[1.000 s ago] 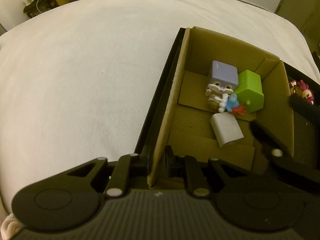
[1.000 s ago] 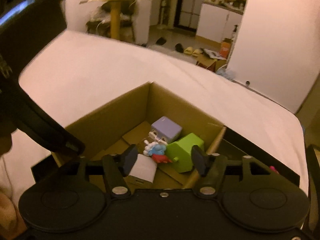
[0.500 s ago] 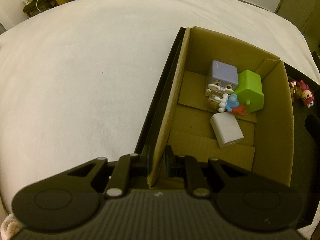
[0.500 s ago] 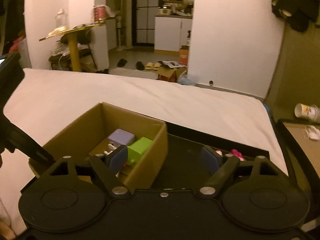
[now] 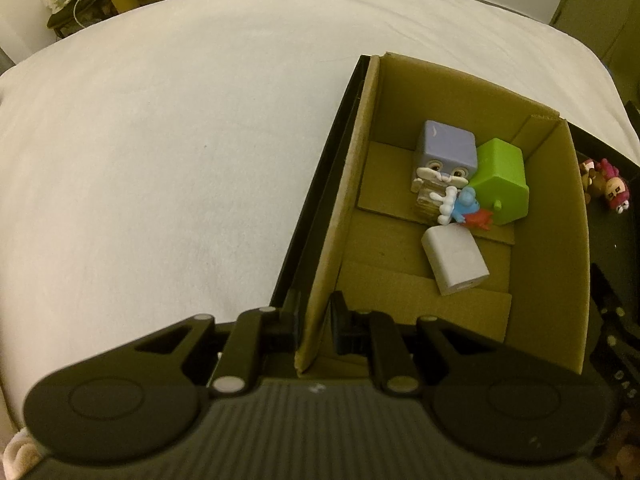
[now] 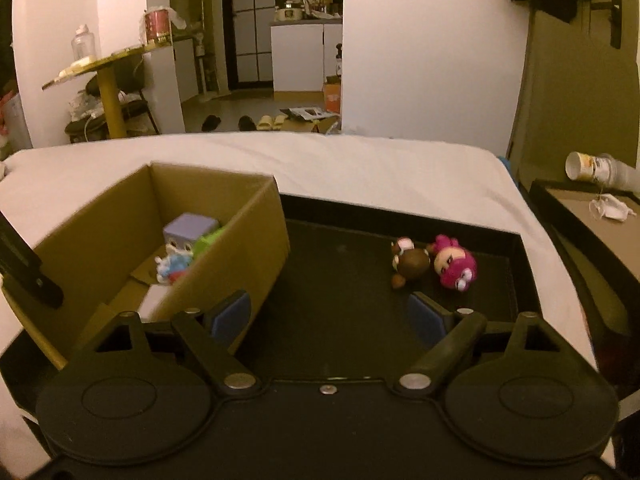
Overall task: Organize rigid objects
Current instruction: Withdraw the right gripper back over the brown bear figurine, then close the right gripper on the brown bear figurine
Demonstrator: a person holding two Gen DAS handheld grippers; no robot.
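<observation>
Now swung off the box (image 6: pixel 224 240), right gripper (image 6: pixel 328 316) has jaws just opening, empty, toward pink figure (image 6: pixel 454 266); left gripper (image 5: pixel 316 320) pinches box wall — next pick, prob.

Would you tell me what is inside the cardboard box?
The box holds a purple cube, a green block, a blue figure, a red piece and a white block. What lies beneath them is covered.

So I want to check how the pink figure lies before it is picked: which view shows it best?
The right wrist view: the pink figure lies unblocked near the picture's middle on the black tray, beside the brown figure. The left wrist view catches it small at the right edge, past the cardboard box.
</observation>
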